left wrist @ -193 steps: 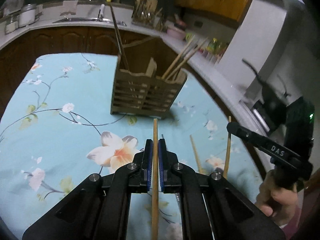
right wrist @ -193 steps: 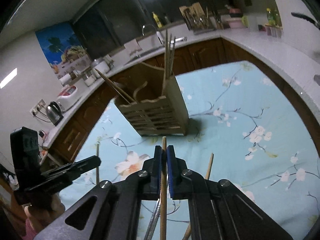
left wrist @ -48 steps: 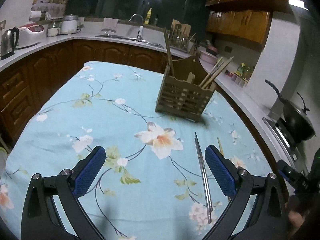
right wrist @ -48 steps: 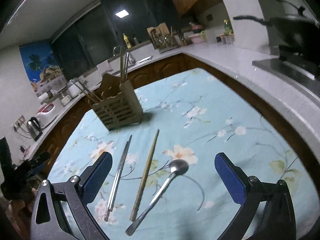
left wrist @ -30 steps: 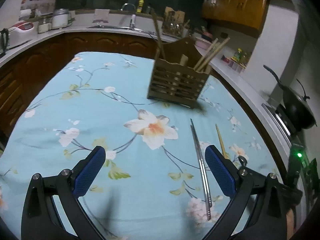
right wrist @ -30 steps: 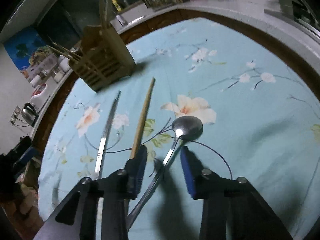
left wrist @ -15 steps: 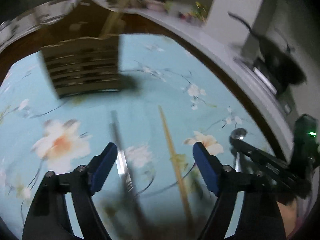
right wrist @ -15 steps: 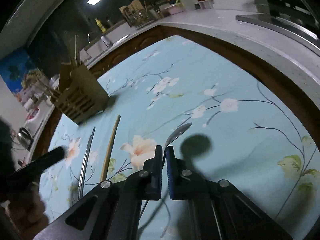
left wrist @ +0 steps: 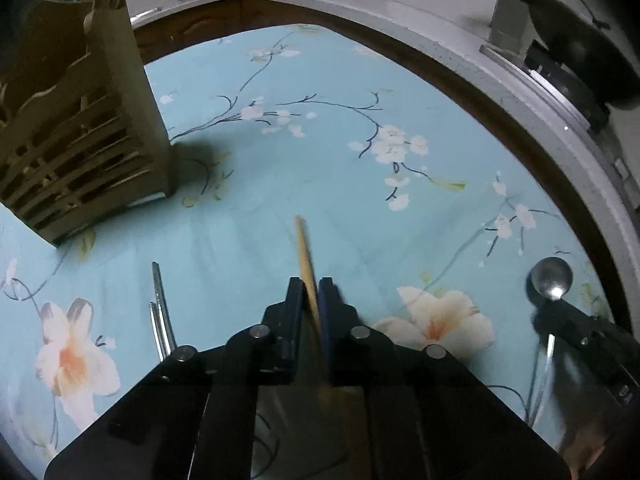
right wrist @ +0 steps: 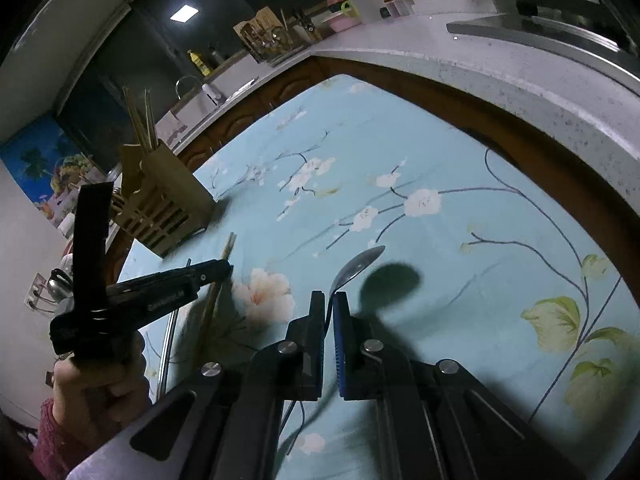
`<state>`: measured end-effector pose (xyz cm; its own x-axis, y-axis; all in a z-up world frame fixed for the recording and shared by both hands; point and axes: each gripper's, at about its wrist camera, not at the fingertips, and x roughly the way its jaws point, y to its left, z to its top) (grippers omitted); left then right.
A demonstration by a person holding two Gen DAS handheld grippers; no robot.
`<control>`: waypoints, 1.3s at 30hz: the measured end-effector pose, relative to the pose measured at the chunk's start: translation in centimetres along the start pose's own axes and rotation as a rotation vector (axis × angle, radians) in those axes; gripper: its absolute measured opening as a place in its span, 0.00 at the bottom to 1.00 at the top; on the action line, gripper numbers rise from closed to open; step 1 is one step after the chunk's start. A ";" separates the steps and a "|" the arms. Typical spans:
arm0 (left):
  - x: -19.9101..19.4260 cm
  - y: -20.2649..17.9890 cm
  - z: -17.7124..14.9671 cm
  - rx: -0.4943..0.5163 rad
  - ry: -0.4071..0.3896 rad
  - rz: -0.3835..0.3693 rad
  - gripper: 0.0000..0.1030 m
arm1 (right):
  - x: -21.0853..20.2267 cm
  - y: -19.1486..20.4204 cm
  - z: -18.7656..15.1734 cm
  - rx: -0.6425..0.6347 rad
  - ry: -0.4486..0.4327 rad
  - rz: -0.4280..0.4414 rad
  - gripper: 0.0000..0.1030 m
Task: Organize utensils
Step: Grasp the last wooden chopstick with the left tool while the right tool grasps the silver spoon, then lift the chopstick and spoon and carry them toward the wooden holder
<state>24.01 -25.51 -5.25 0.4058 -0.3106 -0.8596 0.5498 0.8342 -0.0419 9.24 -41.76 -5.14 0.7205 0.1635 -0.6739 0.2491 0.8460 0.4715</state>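
Observation:
My left gripper (left wrist: 311, 286) is shut on a wooden chopstick (left wrist: 304, 244) low over the floral tablecloth; its tip points away from me. My right gripper (right wrist: 329, 298) is shut on the handle of a metal spoon (right wrist: 358, 266), held just above the cloth; the spoon's bowl also shows in the left wrist view (left wrist: 551, 278). A slatted wooden utensil holder (left wrist: 76, 148) with several chopsticks in it stands at the left, and shows in the right wrist view (right wrist: 164, 204). A pair of metal chopsticks (left wrist: 160, 316) lies on the cloth left of my left gripper.
The table (left wrist: 320, 128) is covered with a light blue flowered cloth and has a dark wooden rim. A grey counter (right wrist: 520, 76) curves round its far side, with a black pan (left wrist: 576, 64) on a stove at the right.
My left gripper has closed on the wooden chopstick, which lay between its open jaws half a second ago. My right gripper, shut on the spoon since then, holds it slightly raised.

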 end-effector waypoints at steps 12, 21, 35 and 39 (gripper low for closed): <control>-9.7 3.8 -2.0 -0.167 -0.188 -0.209 0.05 | -1.9 3.8 0.7 -0.076 -0.043 0.058 0.01; -15.3 8.0 -4.9 -0.295 -0.290 -0.265 0.05 | 0.6 3.5 0.3 -0.081 0.082 -0.086 0.29; -18.7 11.5 -8.5 -0.364 -0.359 -0.251 0.05 | 3.4 4.9 0.9 -0.181 0.087 -0.165 0.02; -20.5 12.5 -9.1 -0.380 -0.402 -0.244 0.05 | 1.2 7.6 1.2 -0.208 0.038 -0.062 0.02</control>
<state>15.90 -4.53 7.24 0.5856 -0.5997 -0.5454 0.3924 0.7985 -0.4566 12.80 -35.73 -1.70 0.6822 0.1234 -0.7207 0.1503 0.9409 0.3034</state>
